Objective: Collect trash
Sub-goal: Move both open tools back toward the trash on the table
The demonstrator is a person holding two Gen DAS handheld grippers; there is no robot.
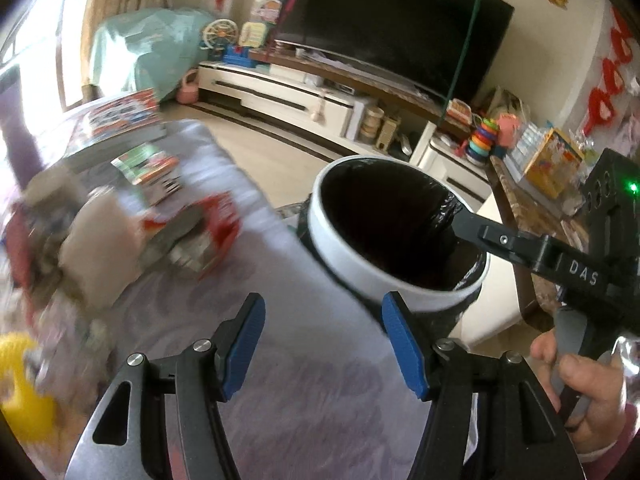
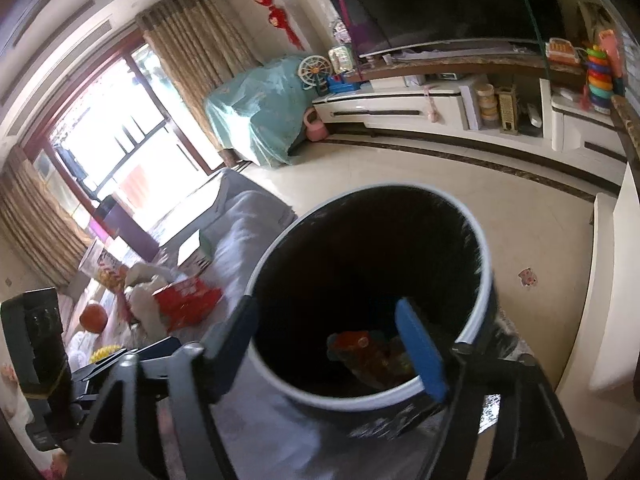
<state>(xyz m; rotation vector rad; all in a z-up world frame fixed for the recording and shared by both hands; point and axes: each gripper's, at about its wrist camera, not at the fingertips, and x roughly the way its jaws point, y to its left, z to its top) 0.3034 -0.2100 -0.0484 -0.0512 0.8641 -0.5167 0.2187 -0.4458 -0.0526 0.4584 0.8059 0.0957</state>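
Note:
A white-rimmed trash bin [image 1: 320, 220] with a black liner stands beside the grey cloth-covered table [image 1: 304, 400]. My left gripper [image 1: 324, 344] is open above the cloth, just short of the bin, with nothing between its blue pads. Blurred litter lies to its left: a red wrapper [image 1: 212, 220], crumpled paper [image 1: 96, 240] and a yellow item [image 1: 20, 384]. My right gripper [image 2: 326, 344] is open over the bin's mouth [image 2: 485, 276] and holds nothing. An orange-red wrapper [image 2: 360, 352] lies at the bottom of the bin. One black finger [image 1: 472, 226] of the right gripper reaches over the rim.
A person's hand [image 1: 580, 368] grips the right tool's handle. Boxes and books [image 1: 124, 116] sit at the table's far end. Beyond the tiled floor [image 2: 400, 168] run a TV cabinet [image 2: 400, 108] with toys, a covered chair [image 2: 256, 112] and a window [image 2: 112, 136].

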